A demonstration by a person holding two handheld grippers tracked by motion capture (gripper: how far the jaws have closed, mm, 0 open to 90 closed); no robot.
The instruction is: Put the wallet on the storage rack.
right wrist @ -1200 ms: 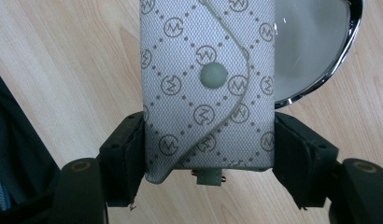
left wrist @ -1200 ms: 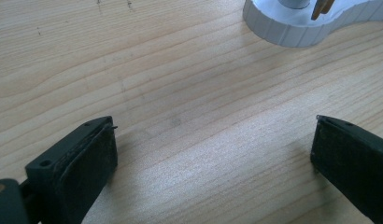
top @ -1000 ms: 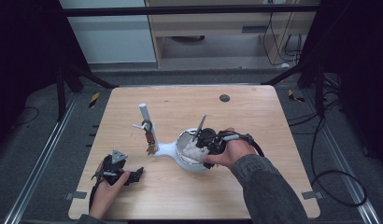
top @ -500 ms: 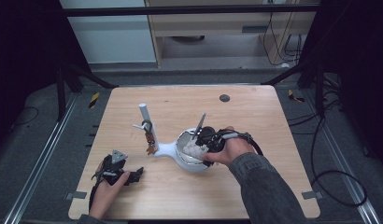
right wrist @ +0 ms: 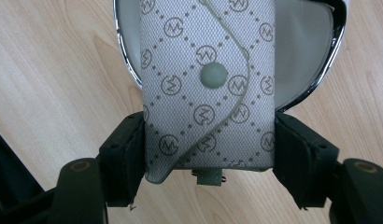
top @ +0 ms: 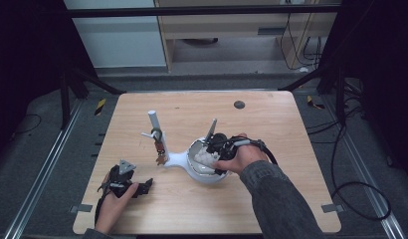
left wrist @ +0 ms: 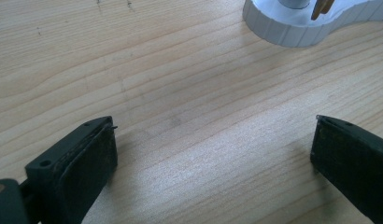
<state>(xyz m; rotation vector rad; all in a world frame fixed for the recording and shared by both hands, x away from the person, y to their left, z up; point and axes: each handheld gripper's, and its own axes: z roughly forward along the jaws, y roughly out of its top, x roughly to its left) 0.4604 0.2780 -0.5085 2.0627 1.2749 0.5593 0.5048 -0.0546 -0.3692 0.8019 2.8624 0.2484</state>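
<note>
A grey patterned key pouch (right wrist: 208, 84) with a round snap lies partly over a shiny-rimmed white dish (right wrist: 336, 42). My right gripper (right wrist: 208, 154) is shut on the pouch's near end, one pad on each side. In the high view the right gripper (top: 213, 149) is at the dish (top: 204, 175) of a white stand (top: 176, 160) at the table's middle, and the pouch (top: 202, 156) shows pale inside it. My left gripper (top: 142, 186) rests near the front left of the table, and in its own view the left gripper (left wrist: 213, 154) is open over bare wood.
The stand has an upright white post (top: 154, 122) with a side peg and small brownish items (top: 160, 153) hanging from it. The stand's base (left wrist: 292, 28) is ahead of the left gripper. A dark round spot (top: 239, 104) marks the far side of the wooden table (top: 271, 124).
</note>
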